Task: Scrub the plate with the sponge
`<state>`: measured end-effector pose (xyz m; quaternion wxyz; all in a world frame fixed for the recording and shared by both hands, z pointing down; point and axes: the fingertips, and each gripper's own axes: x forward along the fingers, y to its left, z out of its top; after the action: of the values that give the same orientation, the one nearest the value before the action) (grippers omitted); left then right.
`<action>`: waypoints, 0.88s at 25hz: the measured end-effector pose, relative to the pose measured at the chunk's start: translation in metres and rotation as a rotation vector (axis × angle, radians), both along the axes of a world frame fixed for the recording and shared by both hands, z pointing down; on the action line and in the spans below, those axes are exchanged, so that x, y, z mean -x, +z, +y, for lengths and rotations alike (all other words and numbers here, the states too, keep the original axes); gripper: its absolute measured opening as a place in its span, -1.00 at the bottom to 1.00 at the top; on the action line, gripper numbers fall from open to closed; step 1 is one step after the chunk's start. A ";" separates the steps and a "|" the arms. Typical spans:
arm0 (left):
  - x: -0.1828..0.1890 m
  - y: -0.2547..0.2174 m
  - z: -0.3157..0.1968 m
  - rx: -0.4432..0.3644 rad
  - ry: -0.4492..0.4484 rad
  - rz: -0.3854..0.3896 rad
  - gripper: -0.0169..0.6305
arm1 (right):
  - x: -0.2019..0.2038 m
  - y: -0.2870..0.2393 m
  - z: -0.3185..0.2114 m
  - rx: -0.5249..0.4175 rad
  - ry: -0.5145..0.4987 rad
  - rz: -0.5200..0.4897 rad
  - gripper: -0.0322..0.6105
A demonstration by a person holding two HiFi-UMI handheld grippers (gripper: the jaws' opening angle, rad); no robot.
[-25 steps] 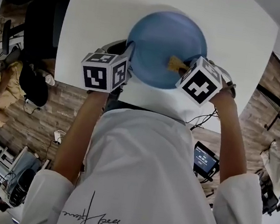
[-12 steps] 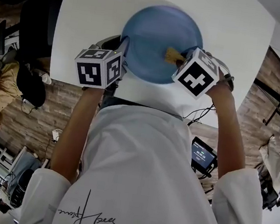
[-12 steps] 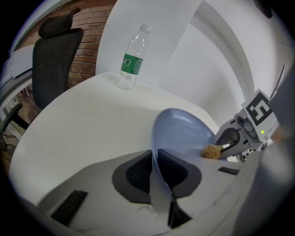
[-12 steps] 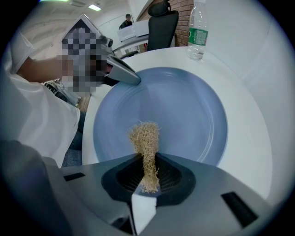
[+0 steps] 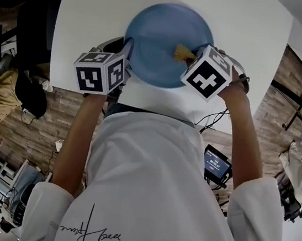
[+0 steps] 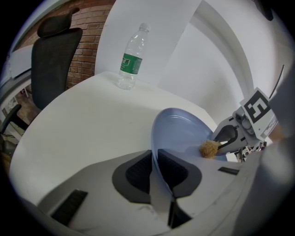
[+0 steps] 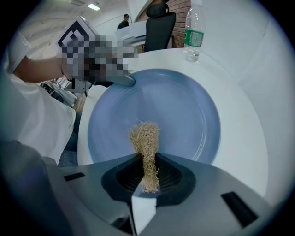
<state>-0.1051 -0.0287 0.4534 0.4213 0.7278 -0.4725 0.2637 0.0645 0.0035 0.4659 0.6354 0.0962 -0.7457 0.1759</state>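
— Head view?
— The plate (image 5: 165, 41) sat at the table's (image 5: 252, 36) near edge, with the sponge (image 5: 181, 52) on its right side.
— Left gripper view?
— The left gripper (image 6: 154, 171) pinched the rim tight; it should brace firmly.
— Right gripper view?
— The right gripper (image 7: 147, 177) clamped the sponge; pressing flat seemed wise.

I am pinching the near rim of the round blue plate (image 6: 184, 131) with my left claw (image 6: 154, 162), one pad on each side of the edge. My right claw (image 7: 147, 171) is clamping a tan fibrous sponge (image 7: 144, 138), its free end sticking out over the plate's inner face. My left forearm (image 5: 79, 135) and right forearm (image 5: 244, 140) are both reaching forward, bare, out of white sleeves (image 5: 43, 213), with the two claws angling in toward each other.
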 end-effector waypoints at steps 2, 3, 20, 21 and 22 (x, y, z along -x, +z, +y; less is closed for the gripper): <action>0.000 0.001 0.000 0.000 -0.002 0.003 -0.82 | 0.000 0.000 -0.002 -0.009 0.004 0.001 -0.75; 0.000 0.001 0.000 0.000 -0.002 0.003 -0.82 | 0.000 0.000 -0.004 -0.013 0.009 0.001 -0.75; 0.000 0.000 -0.001 -0.013 0.025 -0.019 -0.80 | 0.002 0.000 -0.029 -0.121 0.046 0.004 -0.75; 0.000 0.000 -0.001 -0.013 0.025 -0.017 -0.80 | 0.003 0.000 -0.031 -0.129 0.047 0.005 -0.75; 0.000 -0.001 -0.001 -0.014 0.026 -0.016 -0.80 | 0.004 -0.001 -0.033 -0.140 0.049 0.007 -0.75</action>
<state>-0.1054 -0.0298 0.4528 0.4089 0.7345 -0.4684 0.2718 0.0609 -0.0296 0.4653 0.6251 0.1594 -0.7515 0.1383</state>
